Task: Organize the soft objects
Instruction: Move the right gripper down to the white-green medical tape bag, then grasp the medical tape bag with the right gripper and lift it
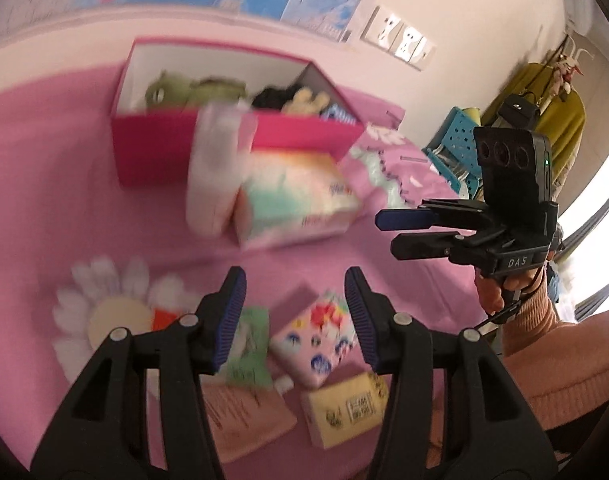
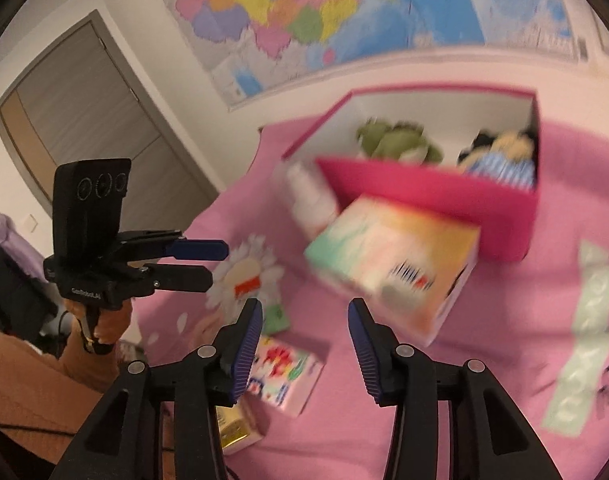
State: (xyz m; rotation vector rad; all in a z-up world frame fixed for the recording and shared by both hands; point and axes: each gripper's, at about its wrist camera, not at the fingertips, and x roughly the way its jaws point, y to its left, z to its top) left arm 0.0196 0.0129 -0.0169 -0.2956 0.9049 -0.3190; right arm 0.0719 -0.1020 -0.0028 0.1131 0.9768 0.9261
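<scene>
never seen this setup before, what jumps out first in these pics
The hot-pink box stands out first, far across the pink cover, with green and dark plush toys inside. In front of it a pastel tissue pack leans against its front wall beside a pale pink pack. Nearer, the open left gripper and open right gripper hang empty over small packets, one flowered.
</scene>
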